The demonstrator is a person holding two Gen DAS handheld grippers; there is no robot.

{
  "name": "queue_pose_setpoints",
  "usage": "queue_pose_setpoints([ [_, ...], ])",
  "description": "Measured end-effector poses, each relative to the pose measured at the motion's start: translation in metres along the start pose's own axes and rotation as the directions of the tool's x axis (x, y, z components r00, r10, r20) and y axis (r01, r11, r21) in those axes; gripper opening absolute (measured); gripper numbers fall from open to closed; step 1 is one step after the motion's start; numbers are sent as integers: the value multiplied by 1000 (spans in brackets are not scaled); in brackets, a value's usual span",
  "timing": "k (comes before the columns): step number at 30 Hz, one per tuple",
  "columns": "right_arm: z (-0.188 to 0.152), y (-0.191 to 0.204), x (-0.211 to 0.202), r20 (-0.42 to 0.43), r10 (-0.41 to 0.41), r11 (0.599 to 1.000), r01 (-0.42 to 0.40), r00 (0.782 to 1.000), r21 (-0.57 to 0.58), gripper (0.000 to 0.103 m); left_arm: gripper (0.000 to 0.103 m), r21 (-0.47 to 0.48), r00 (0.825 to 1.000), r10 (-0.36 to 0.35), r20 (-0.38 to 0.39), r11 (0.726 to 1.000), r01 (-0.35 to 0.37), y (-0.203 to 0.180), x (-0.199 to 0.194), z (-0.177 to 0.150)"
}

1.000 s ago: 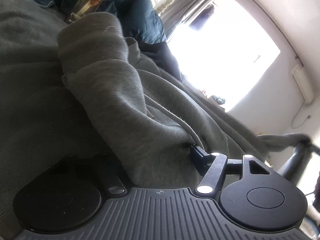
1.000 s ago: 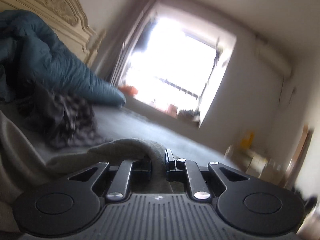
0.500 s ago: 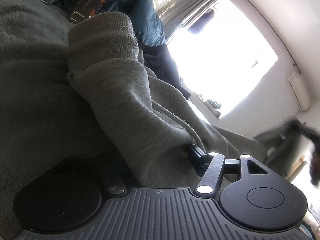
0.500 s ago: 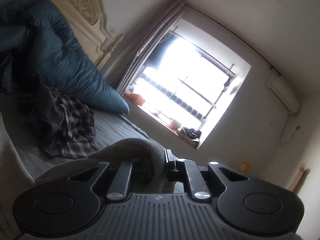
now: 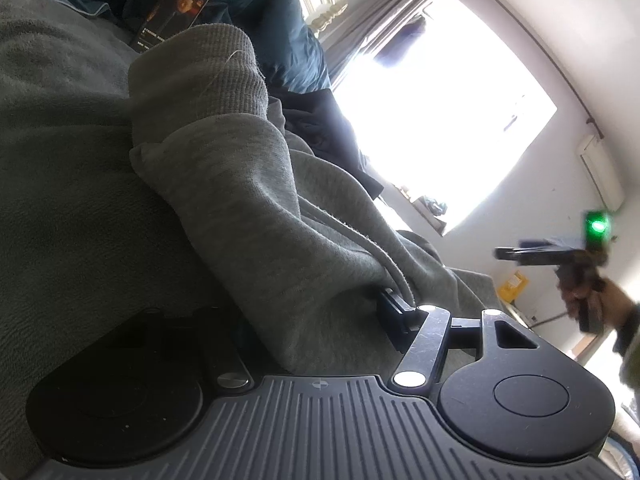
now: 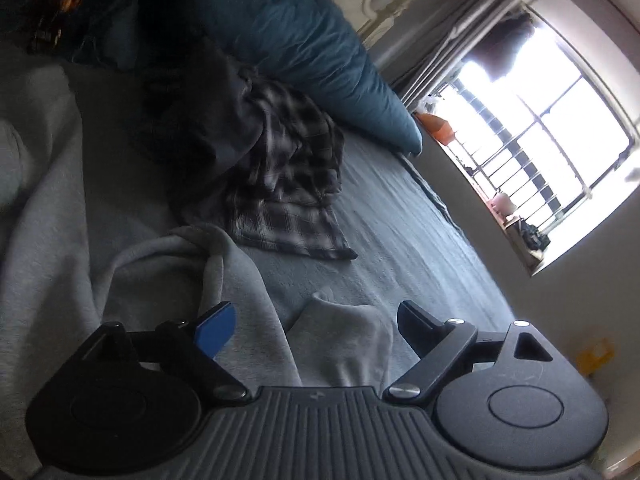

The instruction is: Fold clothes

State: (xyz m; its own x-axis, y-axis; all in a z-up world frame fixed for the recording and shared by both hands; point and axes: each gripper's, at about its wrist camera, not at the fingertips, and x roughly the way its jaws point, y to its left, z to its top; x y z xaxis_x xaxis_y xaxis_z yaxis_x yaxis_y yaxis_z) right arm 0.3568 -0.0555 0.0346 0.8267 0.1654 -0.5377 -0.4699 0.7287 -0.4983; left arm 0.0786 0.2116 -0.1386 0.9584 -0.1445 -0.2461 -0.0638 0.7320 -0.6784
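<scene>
Across the grey-sheeted bed (image 6: 400, 240), the left gripper (image 5: 320, 320) stays clamped on the grey fleece sweatshirt (image 5: 260, 200) mid-fold while the right gripper (image 6: 316, 324), jaws opening around nothing, needs a fresh hem.

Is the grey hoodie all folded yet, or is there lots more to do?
Not yet. Done so far: one ribbed cuff lies doubled back over the grey hoodie. In hand: the left gripper is shut on a thick bunch of it, while the right gripper is opening, its pads clear of the cloth below. Left: the hoodie is rumpled, and the plaid shirt lies in a heap on the bed.
</scene>
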Motion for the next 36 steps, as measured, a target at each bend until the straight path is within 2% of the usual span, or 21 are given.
queue_pose_setpoints([
  [2,-24,-45,-18,52,17,968,-29,998,250,103,62,3,1000,0,2,1000,0,-2,-4,-4],
  [3,-39,-67,-17,57,15,927,-36,998,375,103,63,6,1000,-1,4,1000,1,-4,-7,-8],
  [5,-74,-103,13,-7,17,810,-9,1000,587,101,64,13,1000,-2,6,1000,2,-5,-4,-8],
  [7,-112,-126,51,-93,46,679,37,995,734,94,68,15,1000,-13,9,1000,13,-6,-1,-6],
  [8,-128,-132,69,-120,67,625,52,991,779,90,70,15,1000,-18,11,1000,17,-6,0,-5],
  [10,-157,-137,103,-152,113,539,68,982,839,88,71,17,1000,-17,14,1000,17,-10,5,-2],
  [11,-168,-136,119,-170,132,506,80,977,859,88,71,18,1000,-16,15,1000,15,-12,8,0],
  [13,-184,-127,137,-177,162,473,81,971,877,90,72,23,1000,-12,18,1000,11,-14,10,1],
  [14,-185,-122,139,-172,153,487,77,973,870,88,72,28,1000,-9,19,1000,8,-15,11,1],
  [16,-182,-117,124,-139,183,508,27,973,861,57,72,36,1000,-4,21,999,3,-16,13,0],
  [17,-180,-115,116,-122,208,513,-3,970,858,16,72,36,1000,-4,21,999,3,-17,13,1],
  [18,-180,-116,102,-107,231,502,-24,967,865,7,72,36,1000,-3,22,999,2,-17,14,1],
  [20,-180,-120,63,-86,225,501,-40,970,865,5,72,35,1000,-2,22,999,1,-17,15,2],
  [22,-182,-130,13,-3,211,454,-95,977,886,5,71,22,1000,-7,24,1000,6,-12,10,-3],
  [25,-183,-142,-72,146,161,382,-198,976,903,5,69,-1,1000,-16,26,1000,16,-5,4,-6],
  [27,-173,-149,-123,218,116,375,-246,969,894,5,67,-13,999,-23,26,1000,23,-3,3,-6],
  [29,-157,-156,-162,265,75,393,-272,961,878,5,67,-22,999,-29,26,999,30,-1,2,-5],
  [32,-123,-168,-177,270,38,442,-258,962,859,6,67,-24,999,-35,26,999,36,0,2,-5],
  [34,-97,-174,-155,237,41,470,-228,971,853,6,67,-29,999,-38,27,999,39,0,1,-6],
  [36,-54,-184,-125,248,9,478,-222,969,850,6,67,-39,999,-39,30,998,40,1,0,-6],
])
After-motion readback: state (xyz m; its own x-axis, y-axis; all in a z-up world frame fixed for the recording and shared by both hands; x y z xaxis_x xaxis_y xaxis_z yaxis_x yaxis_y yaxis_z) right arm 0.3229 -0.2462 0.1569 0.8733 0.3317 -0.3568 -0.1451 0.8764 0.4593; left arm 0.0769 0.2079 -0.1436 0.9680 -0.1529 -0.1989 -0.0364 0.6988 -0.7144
